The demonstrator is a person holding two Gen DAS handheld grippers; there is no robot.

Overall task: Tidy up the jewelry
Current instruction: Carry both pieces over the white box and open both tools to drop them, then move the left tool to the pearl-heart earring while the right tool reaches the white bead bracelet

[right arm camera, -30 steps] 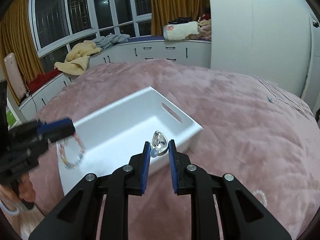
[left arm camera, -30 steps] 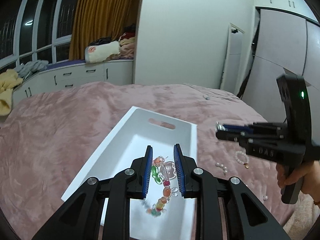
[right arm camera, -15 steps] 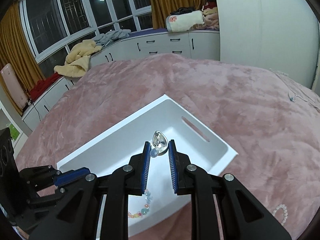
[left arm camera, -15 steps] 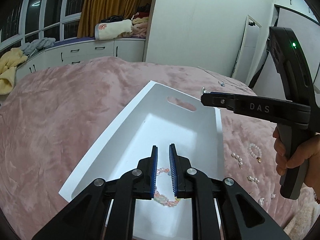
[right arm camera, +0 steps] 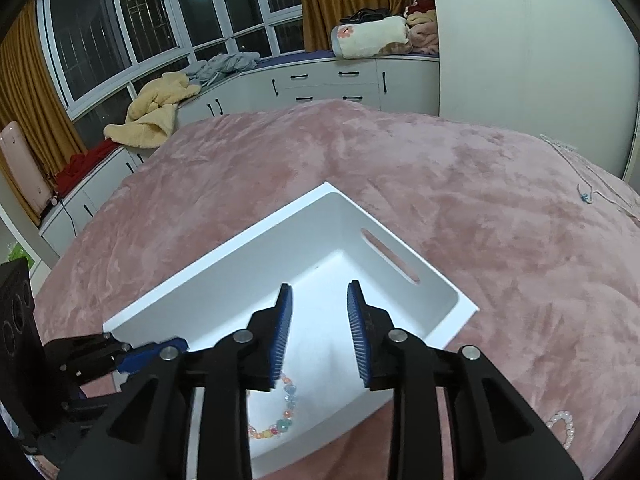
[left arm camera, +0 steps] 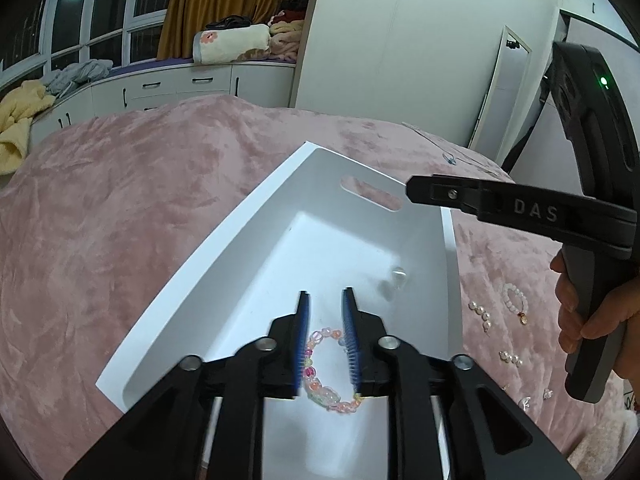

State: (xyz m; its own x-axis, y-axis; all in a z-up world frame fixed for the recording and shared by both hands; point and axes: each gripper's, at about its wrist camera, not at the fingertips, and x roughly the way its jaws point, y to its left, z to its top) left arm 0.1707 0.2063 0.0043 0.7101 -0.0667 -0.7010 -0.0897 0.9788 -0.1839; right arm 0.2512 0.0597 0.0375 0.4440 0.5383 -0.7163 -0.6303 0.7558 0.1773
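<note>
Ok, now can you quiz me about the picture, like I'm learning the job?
1. True or false: the colourful bead bracelet lies inside the white tray.
2. The right tool is: A open, B shut on a ring, C shut and empty.
3. Fill in: the pearl pieces lie on the pink ____.
Key: 1 true; 2 A; 3 blanket.

- A pink plush bedspread stretches ahead of my tool.
- Beyond it I see white drawer cabinets under dark night windows.
- Ochre curtains hang ahead; a white wall rises to the right.
</note>
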